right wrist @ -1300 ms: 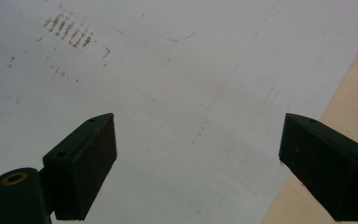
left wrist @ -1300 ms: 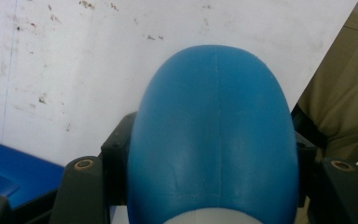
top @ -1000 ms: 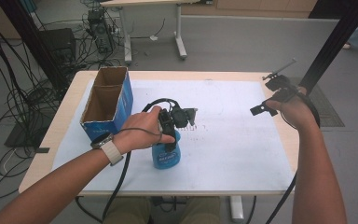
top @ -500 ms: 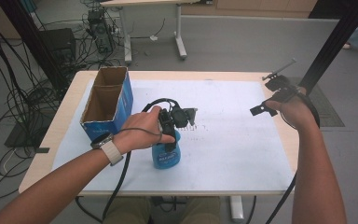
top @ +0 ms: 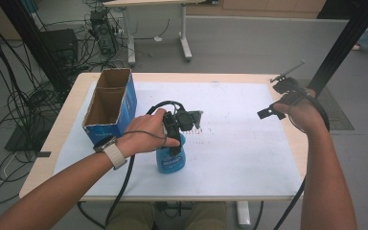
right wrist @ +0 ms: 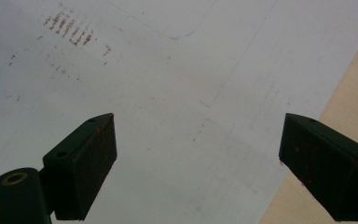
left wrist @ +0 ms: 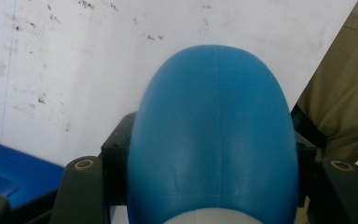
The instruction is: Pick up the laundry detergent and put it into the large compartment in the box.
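Note:
A blue bottle (top: 171, 160) stands upright on the white sheet (top: 230, 143) near the table's front. My left gripper (top: 175, 139) comes down on it from above, shut on the bottle; in the left gripper view the rounded blue bottle (left wrist: 214, 140) sits tight between the two black jaws. My right gripper (top: 274, 98) hovers over the table's right edge, open. In the right gripper view its gripper (right wrist: 198, 170) stands wide apart with nothing between the pads (right wrist: 95, 161), above bare white sheet.
An open blue cardboard box (top: 109, 106) with two compartments stands at the table's left, close to the bottle. Wooden table edge (right wrist: 349, 112) runs along the right. Cables trail off the front. Another table, cables and black stands lie beyond on the floor.

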The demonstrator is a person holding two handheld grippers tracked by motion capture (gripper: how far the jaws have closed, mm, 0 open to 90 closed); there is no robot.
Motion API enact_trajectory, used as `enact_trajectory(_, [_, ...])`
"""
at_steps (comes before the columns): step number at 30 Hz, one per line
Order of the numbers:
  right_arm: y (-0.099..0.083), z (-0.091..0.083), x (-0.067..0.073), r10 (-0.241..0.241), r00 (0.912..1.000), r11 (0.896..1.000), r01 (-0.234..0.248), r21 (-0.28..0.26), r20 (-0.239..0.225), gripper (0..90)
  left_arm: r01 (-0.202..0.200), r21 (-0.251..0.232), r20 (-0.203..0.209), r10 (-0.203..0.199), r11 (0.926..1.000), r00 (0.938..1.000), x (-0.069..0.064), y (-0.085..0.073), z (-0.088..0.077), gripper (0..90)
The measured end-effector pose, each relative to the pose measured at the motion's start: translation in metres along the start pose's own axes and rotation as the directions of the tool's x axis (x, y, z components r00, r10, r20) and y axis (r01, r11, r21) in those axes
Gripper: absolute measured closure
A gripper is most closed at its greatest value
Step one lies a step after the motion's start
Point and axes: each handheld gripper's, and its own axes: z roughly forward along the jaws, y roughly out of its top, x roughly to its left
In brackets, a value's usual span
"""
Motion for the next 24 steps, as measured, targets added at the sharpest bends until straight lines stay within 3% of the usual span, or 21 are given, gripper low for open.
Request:
enact_trajectory(11, [-0.004,-0.003,0.001,0.008,1.0,1.0,-0.008,-0.002,0.005,11.1,0.034,-0.005,0.009,-0.034,0.9994,0.9994,-0.001,-0.004,-0.005,38.3])
enact_trajectory(24, [-0.005,-0.007,0.005,0.001,1.0,1.0,0.0,-0.011,0.008,11.1,0.143,-0.03,0.01,-0.142,0.9893,0.9898,0.0,-0.017,-0.03,38.3])
